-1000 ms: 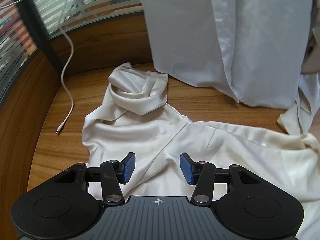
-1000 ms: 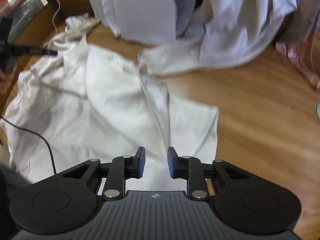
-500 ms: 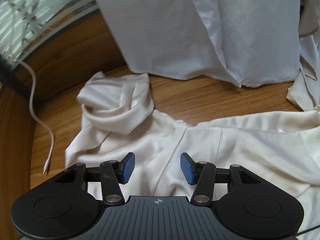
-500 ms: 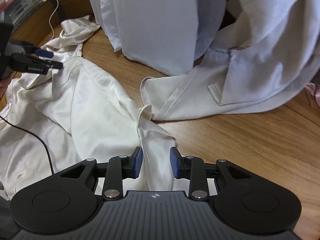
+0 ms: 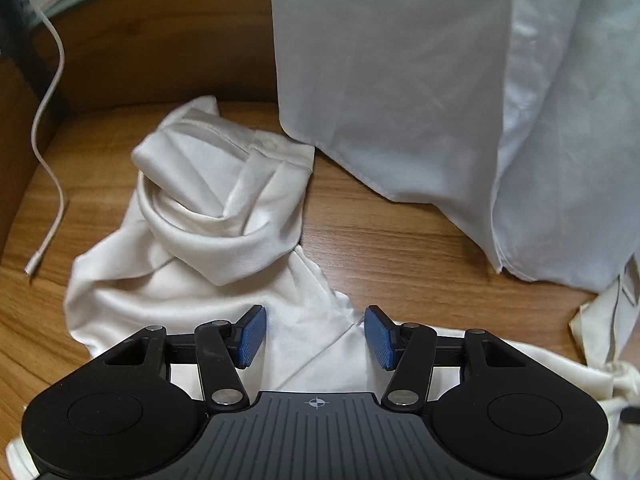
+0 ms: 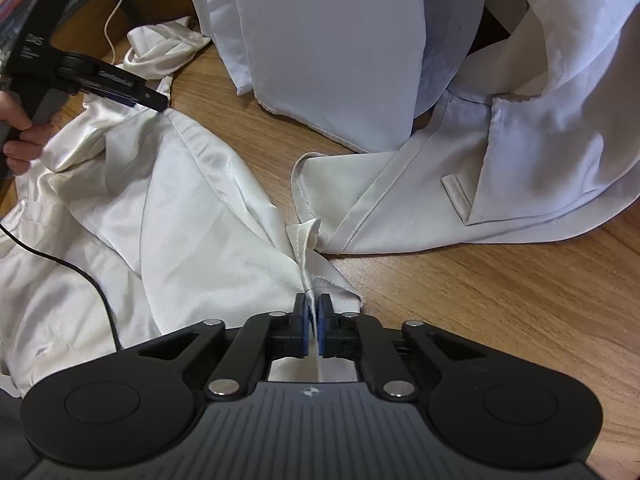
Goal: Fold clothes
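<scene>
A cream satin shirt lies crumpled on the wooden table, its rolled sleeve bunched toward the back. My left gripper hovers open just above the shirt's shoulder seam, blue pads wide apart. In the right wrist view the same shirt spreads to the left, and my right gripper is shut on a pinched fold of its edge. The left gripper shows there at upper left, held by a hand.
White garments hang down onto the table at the back, and another pale shirt lies heaped at right. A white charging cable trails along the left edge. A thin black cord crosses the shirt.
My right gripper has closed on the shirt's edge fold. The left gripper has moved forward toward the rolled sleeve and stays open.
</scene>
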A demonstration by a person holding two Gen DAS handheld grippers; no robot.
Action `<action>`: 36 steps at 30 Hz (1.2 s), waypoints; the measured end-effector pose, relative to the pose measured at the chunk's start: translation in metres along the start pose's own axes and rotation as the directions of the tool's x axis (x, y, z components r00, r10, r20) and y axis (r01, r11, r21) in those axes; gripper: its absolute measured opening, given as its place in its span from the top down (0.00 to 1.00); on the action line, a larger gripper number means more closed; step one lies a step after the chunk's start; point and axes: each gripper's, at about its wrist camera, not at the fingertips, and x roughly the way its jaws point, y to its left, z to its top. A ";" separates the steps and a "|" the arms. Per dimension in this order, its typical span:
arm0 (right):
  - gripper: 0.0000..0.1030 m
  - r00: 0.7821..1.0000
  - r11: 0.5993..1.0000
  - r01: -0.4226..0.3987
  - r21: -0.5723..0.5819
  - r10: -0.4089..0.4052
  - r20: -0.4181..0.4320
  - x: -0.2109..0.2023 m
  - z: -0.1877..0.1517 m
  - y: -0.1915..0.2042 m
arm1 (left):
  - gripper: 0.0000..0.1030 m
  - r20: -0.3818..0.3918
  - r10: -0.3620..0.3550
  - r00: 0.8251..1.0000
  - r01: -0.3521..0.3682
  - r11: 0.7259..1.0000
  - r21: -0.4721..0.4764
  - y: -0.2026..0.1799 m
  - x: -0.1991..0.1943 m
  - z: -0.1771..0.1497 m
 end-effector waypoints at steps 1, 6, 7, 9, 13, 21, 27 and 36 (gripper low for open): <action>0.97 1.000 1.000 -0.009 0.012 0.009 0.004 -0.002 -0.001 -0.002 | 0.57 0.003 0.000 1.000 0.000 1.000 -0.002 -0.002 0.000 0.000; 0.98 0.991 0.980 -0.122 0.157 0.113 0.070 -0.022 -0.006 -0.021 | 0.92 0.049 -0.002 0.999 0.002 1.000 -0.002 -0.012 -0.006 -0.005; 0.98 0.987 0.970 -0.150 0.191 0.134 0.092 -0.027 -0.008 -0.025 | 0.92 0.073 0.006 0.997 -0.006 1.000 0.002 -0.014 -0.011 -0.006; 0.98 0.975 0.945 -0.205 0.256 0.174 0.139 -0.038 -0.013 -0.035 | 0.92 0.122 0.013 0.992 -0.012 1.000 -0.006 -0.015 -0.023 -0.006; 0.98 0.934 0.863 -0.333 0.379 0.246 0.260 -0.064 -0.026 -0.055 | 0.92 0.204 -0.005 0.979 0.016 0.998 -0.053 -0.008 -0.056 -0.002; 0.98 0.792 0.631 -0.587 0.507 0.316 0.523 -0.100 -0.059 -0.085 | 0.93 0.304 -0.031 0.952 0.076 0.988 -0.137 0.013 -0.110 0.011; 0.99 0.648 0.409 -0.750 0.520 0.296 0.702 -0.127 -0.084 -0.107 | 0.93 0.342 -0.071 0.937 0.149 0.967 -0.208 0.026 -0.140 0.013; 0.99 0.615 0.541 -0.707 0.455 0.153 0.774 -0.177 -0.065 -0.109 | 0.93 0.383 -0.055 0.922 0.141 0.970 -0.200 0.014 -0.150 0.023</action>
